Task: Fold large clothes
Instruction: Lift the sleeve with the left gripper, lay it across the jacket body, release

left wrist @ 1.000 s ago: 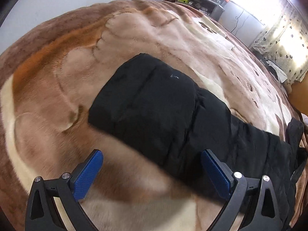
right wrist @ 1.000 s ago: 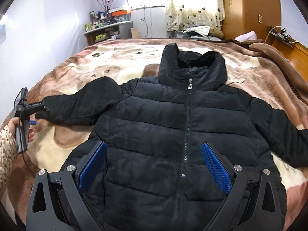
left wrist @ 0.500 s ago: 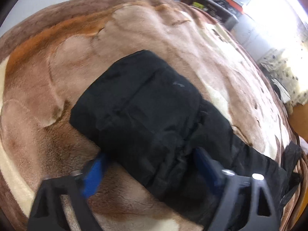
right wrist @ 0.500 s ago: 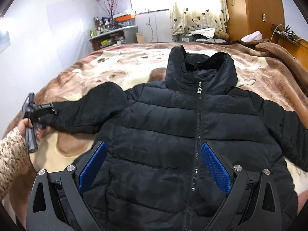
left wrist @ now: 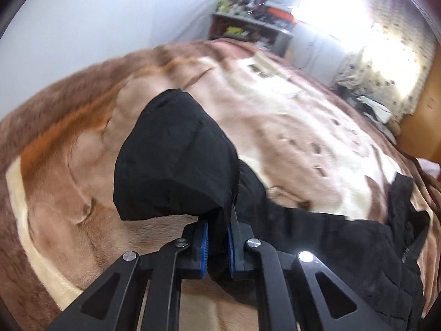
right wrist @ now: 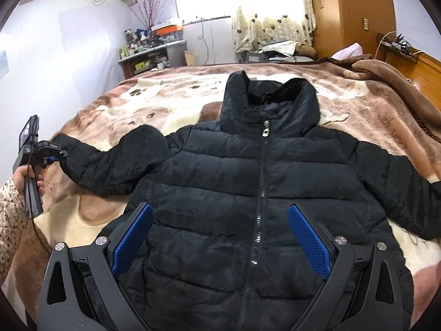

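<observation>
**Left sleeve pinched and lifted: first fold of the jacket under way**

Nearest the right wrist camera, the right gripper (right wrist: 220, 241) hovers with its blue ribbed pads spread wide, holding nothing, above the lower front of the black puffer jacket (right wrist: 248, 193). The jacket lies face up and zipped on the bed, spread over a plush brown-and-cream blanket (right wrist: 372, 115), collar standing at its far end. Its shell is smooth, slightly glossy, quilted into broad horizontal padded bands, with a metal zipper (right wrist: 261, 193) running down its middle.

Out to the jacket's side, the left gripper (left wrist: 218, 245) has just been closing and now clamps a fold of the sleeve (left wrist: 176, 160) near the cuff; the dark fabric bunches between the pads and the cuff end stands up off the blanket in a soft, rounded lump. A hand in a speckled knit sleeve (right wrist: 11, 215) holds that tool.

The step in hand looks like the first sleeve fold. Next, I judge, the sleeve must be carried inward across the jacket's chest and laid flat; the puffy filling will likely spring back, so it needs pressing down.
</observation>
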Available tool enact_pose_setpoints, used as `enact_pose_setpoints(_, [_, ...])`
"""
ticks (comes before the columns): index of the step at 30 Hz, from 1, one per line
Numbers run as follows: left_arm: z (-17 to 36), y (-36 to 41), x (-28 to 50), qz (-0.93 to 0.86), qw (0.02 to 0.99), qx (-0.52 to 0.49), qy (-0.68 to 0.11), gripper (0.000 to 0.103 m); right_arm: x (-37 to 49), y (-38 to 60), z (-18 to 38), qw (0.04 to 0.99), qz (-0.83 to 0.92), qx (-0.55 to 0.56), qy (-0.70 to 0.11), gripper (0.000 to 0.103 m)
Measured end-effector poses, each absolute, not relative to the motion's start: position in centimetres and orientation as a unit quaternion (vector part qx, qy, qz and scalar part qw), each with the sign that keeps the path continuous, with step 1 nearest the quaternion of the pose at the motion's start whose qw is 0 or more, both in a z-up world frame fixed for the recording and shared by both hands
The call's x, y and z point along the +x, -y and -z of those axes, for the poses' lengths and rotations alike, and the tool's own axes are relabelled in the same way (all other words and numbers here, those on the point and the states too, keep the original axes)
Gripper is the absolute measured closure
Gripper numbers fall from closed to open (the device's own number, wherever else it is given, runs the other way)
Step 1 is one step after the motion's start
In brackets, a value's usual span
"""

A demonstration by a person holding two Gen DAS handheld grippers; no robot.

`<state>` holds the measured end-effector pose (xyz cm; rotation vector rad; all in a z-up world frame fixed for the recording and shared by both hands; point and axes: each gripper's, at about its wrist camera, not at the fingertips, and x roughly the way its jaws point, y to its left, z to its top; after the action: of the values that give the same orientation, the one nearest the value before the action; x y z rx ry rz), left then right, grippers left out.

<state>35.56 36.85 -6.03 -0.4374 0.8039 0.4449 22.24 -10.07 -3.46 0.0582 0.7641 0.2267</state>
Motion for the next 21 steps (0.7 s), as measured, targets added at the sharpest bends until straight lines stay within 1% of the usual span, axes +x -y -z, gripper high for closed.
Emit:
enact_pose_setpoints(7, [1.5,-29.1,35.9,-0.139,0.91,-0.132,-0.367,0.092,21.5,11.7,2.5,0.926,-0.101,0.031,-0.362,0.005])
enact_pose_setpoints(13, [-1.2,-19.0,37.6,-0.034,0.925,-0.052,-0.374,0.092,21.6,13.7,2.4,0.929,-0.075,0.039,-0.361,0.005])
enact_pose_setpoints(17, [-1.0,-12.2,38.6,0.027,0.921,-0.005,-0.388,0.092,21.7,15.3,2.6,0.929,-0.063,0.052,-0.362,0.005])
enact_pose_setpoints(21, [1.1,-6.4,39.4,0.069,0.907,0.038,-0.414,0.092,21.8,16.8,3.0,0.928,-0.055,0.06,-0.363,0.005])
